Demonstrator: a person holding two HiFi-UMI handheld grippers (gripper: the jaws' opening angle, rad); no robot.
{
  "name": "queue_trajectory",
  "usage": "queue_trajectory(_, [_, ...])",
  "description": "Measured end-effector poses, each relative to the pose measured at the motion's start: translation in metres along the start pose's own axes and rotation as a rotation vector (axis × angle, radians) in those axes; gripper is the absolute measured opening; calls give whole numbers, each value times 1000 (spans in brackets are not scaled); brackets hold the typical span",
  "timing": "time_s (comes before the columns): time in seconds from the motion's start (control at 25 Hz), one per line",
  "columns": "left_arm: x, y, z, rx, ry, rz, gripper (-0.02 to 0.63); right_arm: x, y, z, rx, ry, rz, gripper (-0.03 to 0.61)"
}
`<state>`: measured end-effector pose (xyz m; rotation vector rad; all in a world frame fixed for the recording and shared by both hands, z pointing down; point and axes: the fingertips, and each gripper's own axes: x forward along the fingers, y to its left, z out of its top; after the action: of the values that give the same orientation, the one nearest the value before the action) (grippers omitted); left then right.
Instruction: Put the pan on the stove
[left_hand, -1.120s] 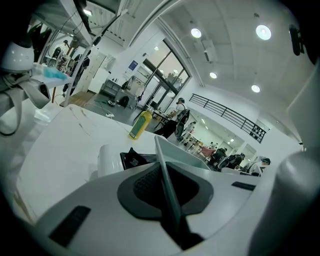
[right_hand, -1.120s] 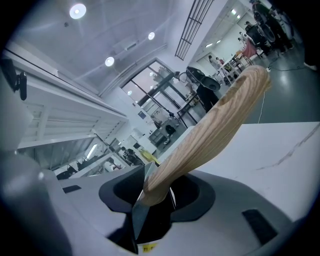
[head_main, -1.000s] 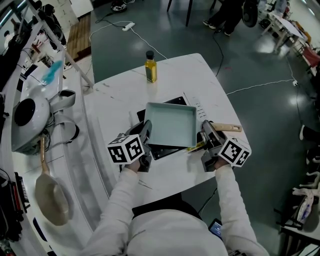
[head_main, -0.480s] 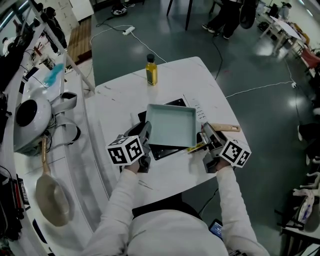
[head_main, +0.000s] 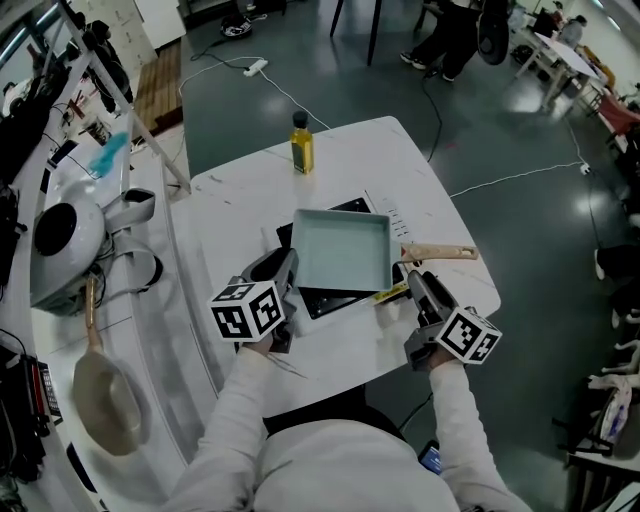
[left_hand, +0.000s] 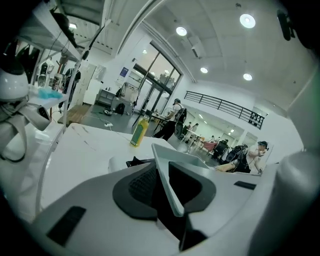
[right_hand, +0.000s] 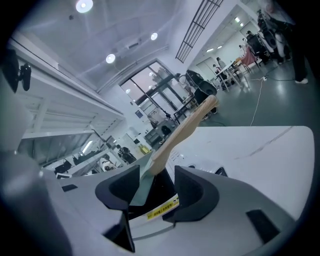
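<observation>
Head view: square teal pan (head_main: 342, 250) on flat black stove (head_main: 330, 302) | gripper views: left gripper (left_hand: 167, 187) pinches thin rim (left_hand: 161, 162); right gripper (right_hand: 157, 187) spread around wooden handle (right_hand: 184, 126)

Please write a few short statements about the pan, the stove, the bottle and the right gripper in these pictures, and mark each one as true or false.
1. The pan rests on the black stove. True.
2. The right gripper is shut on the wooden handle. False: its jaws stand open, and the pads do not press on the handle.
3. The yellow bottle lies on its side against the stove. False: it stands upright near the far edge of the table, apart from the stove.
4. The pan is empty. True.
5. The handle points to the person's left. False: it points to the right.
</observation>
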<state>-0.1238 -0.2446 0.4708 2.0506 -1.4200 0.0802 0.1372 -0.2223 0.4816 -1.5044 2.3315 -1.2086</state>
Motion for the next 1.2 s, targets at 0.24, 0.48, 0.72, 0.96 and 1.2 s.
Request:
queue_trajectory(0.24, [-16, -3, 2, 94, -16, 23, 81, -10, 30, 1, -103, -16, 18, 236])
queue_trajectory(0.48, [-30, -13, -2, 127, -23, -6, 80, -14, 46, -5, -147, -5, 17, 229])
queue_trajectory(0.72, [-39, -26, -5, 212, -41, -14, 53, -19, 59, -12, -259, -4, -5, 140])
queue_trajectory(0.96, [-43, -40, -2, 300, -73, -16, 33, -24, 68, -9, -364, -35, -32, 51])
queue_trajectory(1.2, [-44, -46, -2, 311, -85, -21, 31, -25, 77, -5, -451, -56, -38, 28])
